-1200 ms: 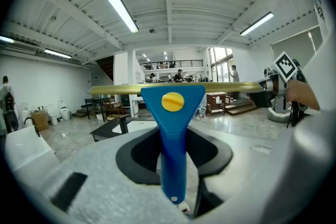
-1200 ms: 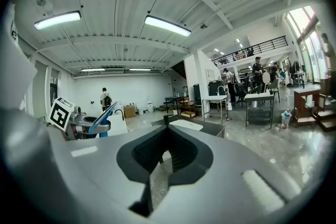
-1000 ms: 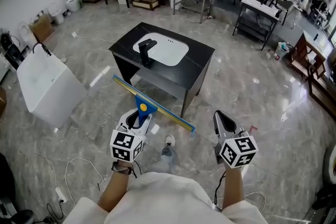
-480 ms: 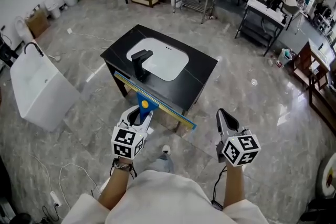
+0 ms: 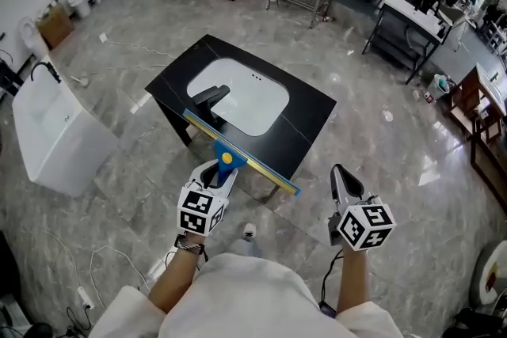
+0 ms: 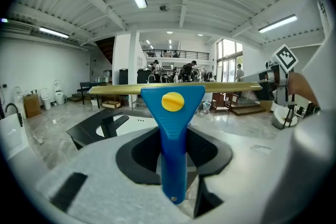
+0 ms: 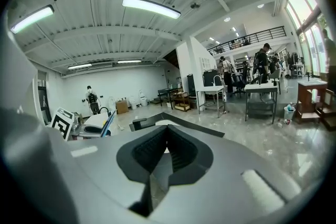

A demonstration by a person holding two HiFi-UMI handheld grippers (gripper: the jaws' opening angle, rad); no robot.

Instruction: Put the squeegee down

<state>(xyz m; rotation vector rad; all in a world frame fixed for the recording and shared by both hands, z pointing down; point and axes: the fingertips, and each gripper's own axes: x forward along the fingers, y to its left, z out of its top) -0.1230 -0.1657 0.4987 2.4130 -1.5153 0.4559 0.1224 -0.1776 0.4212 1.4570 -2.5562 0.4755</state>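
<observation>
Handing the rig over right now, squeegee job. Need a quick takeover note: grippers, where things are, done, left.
Left gripper: fingers shut on the blue handle of the squeegee, which is held in the air with its blade level.
Right gripper: shut, nothing between the fingers.
Things: the black sink counter with a white basin is straight ahead. In the head view the blade overlaps the counter's near edge, and no contact is visible.
Done: squeegee in hand at the counter.
Left: set it down, probably on the counter top, then open the left fingers and back off.
</observation>
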